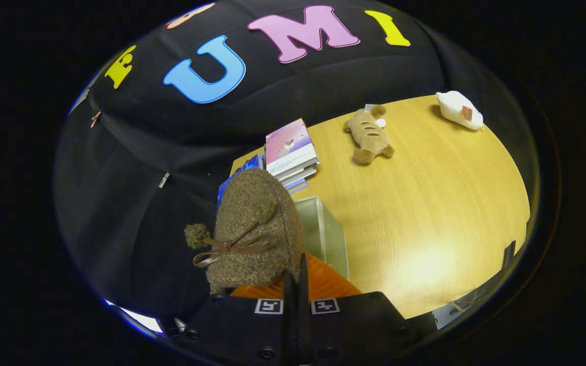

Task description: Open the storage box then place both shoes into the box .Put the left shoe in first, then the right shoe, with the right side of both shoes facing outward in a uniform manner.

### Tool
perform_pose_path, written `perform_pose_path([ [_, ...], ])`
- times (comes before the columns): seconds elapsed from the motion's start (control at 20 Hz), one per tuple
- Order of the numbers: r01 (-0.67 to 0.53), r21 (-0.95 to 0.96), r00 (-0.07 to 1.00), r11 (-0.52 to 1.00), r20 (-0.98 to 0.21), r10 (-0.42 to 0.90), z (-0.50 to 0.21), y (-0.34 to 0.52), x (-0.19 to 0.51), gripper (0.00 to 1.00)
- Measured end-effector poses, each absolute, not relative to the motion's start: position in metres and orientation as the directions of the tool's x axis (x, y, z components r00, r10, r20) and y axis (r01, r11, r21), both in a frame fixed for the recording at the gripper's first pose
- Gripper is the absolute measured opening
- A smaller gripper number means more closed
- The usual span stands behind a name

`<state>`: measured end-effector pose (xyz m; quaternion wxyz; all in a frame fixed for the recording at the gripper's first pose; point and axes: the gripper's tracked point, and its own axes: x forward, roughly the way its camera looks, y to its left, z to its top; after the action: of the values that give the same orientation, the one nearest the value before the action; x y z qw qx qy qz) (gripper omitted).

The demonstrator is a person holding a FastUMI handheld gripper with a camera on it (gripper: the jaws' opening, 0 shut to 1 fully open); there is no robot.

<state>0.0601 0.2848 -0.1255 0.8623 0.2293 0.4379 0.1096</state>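
Holding a fuzzy brown shoe [255, 229] right at the fingers; it's sticking up ahead of them over the table's near-left corner. Shoe is showing a nubby fleece surface, a thin brown ribbon bow with a pompom off to its left side. The gripper [297, 277] is reading as clenched, fingers pressed nearly together with the shoe's edge apparently pinched between them — I can't see the contact point itself, the shoe is blocking it. Just beside the shoe on its right I'm seeing a clear storage box [323, 231]; its lower part is cut off behind the fingers, and I can't tell if it's open. Beyond the shoe a stack of books [290, 150] is sitting at the wooden table [425, 213] edge. Farther out a plush toy [369, 134] and a white bag [460, 110] are lying well apart, leaving the right half of the tabletop open.
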Motion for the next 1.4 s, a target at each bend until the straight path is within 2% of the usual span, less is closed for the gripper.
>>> perform_pose_path([
  [0.5, 0.054, 0.378, 0.517, 0.924, -0.802, 0.298, -0.191, 0.304, 0.055, 0.08],
  [0.6, 0.029, 0.398, 0.514, 0.917, -0.793, 0.328, -0.187, 0.314, 0.051, 0.17],
  [0.65, 0.014, 0.399, 0.513, 0.917, -0.790, 0.336, -0.183, 0.317, 0.045, 0.31],
  [0.7, -0.003, 0.397, 0.521, 0.918, -0.783, 0.340, -0.179, 0.316, 0.041, 0.37],
  [0.75, -0.027, 0.397, 0.531, 0.917, -0.771, 0.350, -0.173, 0.317, 0.040, 0.54],
  [0.8, -0.053, 0.395, 0.538, 0.917, -0.762, 0.359, -0.167, 0.316, 0.037, 0.63],
  [0.85, -0.070, 0.394, 0.545, 0.916, -0.754, 0.366, -0.162, 0.315, 0.033, 0.83],
  [0.9, -0.082, 0.389, 0.556, 0.917, -0.746, 0.366, -0.157, 0.310, 0.029, 0.89],
  [0.95, -0.093, 0.382, 0.567, 0.919, -0.739, 0.365, -0.152, 0.305, 0.028, 0.99],
  [1.15, -0.128, 0.378, 0.626, 0.917, -0.687, 0.370, -0.125, 0.278, 0.021, 0.99],
  [1.4, -0.153, 0.267, 0.760, 0.952, -0.584, 0.286, -0.085, 0.199, 0.025, 0.99],
])
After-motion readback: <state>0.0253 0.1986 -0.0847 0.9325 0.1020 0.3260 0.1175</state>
